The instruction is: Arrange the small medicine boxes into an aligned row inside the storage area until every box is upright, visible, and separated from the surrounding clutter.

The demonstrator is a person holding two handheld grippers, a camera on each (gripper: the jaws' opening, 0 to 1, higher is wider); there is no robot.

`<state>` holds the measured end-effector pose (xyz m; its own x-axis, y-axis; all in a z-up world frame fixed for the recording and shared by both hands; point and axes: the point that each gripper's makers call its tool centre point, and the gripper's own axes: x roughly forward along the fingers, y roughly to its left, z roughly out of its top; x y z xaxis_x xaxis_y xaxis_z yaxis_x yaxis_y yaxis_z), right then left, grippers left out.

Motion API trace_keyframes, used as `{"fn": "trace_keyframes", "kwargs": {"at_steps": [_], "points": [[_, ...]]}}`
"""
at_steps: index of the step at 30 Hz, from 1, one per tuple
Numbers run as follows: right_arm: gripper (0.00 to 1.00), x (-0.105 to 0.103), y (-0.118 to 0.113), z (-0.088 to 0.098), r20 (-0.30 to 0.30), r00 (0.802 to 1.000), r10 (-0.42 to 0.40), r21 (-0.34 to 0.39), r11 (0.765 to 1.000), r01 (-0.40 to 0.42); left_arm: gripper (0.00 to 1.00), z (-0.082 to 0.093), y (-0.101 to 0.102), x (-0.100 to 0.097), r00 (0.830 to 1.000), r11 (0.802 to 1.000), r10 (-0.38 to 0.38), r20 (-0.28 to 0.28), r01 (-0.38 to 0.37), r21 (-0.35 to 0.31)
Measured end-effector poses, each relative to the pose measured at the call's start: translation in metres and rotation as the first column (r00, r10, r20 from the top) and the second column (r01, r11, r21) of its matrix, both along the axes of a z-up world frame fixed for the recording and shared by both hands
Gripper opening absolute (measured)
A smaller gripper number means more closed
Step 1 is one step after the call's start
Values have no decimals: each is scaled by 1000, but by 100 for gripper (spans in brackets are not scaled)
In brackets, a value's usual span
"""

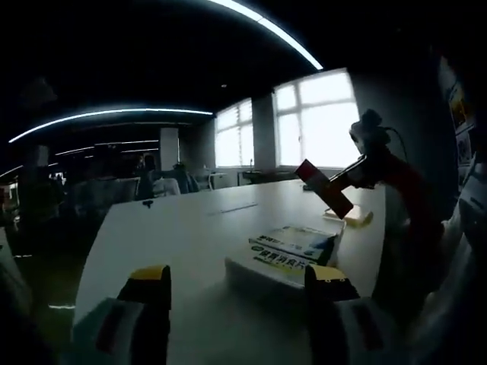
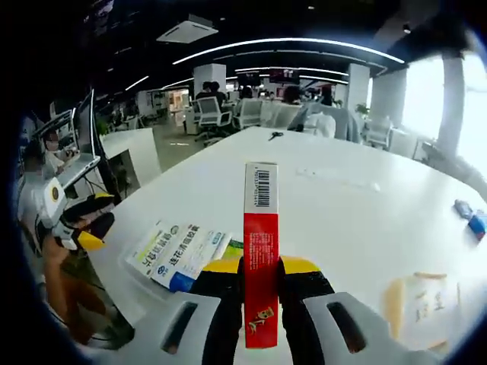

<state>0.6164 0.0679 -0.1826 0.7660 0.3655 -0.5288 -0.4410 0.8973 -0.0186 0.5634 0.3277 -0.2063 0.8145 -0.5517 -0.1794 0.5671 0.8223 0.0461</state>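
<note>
The right gripper [image 2: 261, 285] pinches a red box [image 2: 261, 251] upright between its jaws, the left gripper [image 1: 237, 293] is spread, so probably lower it level beside the flat boxes [image 2: 179, 255].

The red and white box [image 2: 261, 251] carries a barcode on its white upper end, its digits too small to read, and a small gold mark low on its red part. Left of that box, the flat medicine boxes [image 2: 179, 255] on the table bear blue Chinese lettering (too blurred to read with certainty). No brand name or number is legible anywhere.
</note>
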Motion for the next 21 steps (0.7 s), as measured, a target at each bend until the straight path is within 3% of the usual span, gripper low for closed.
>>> {"fn": "trace_keyframes", "kwargs": {"at_steps": [5,10,18,21], "points": [[15,0,1,-3,-34,999,-8,11,1000,9,80,1,2,2,1000,1000,5,25,-5,3],[15,2,-1,-9,-71,997,-30,-13,999,29,96,3,12,2,997,999,53,57,-54,4],[15,10,0,-18,-134,988,-71,-58,996,63,99,7,8,5,997,999,41,60,-40,-15],[15,15,4,-29,-187,980,-75,-81,995,61,98,6,7,3,998,999,31,57,-30,-10]]}}
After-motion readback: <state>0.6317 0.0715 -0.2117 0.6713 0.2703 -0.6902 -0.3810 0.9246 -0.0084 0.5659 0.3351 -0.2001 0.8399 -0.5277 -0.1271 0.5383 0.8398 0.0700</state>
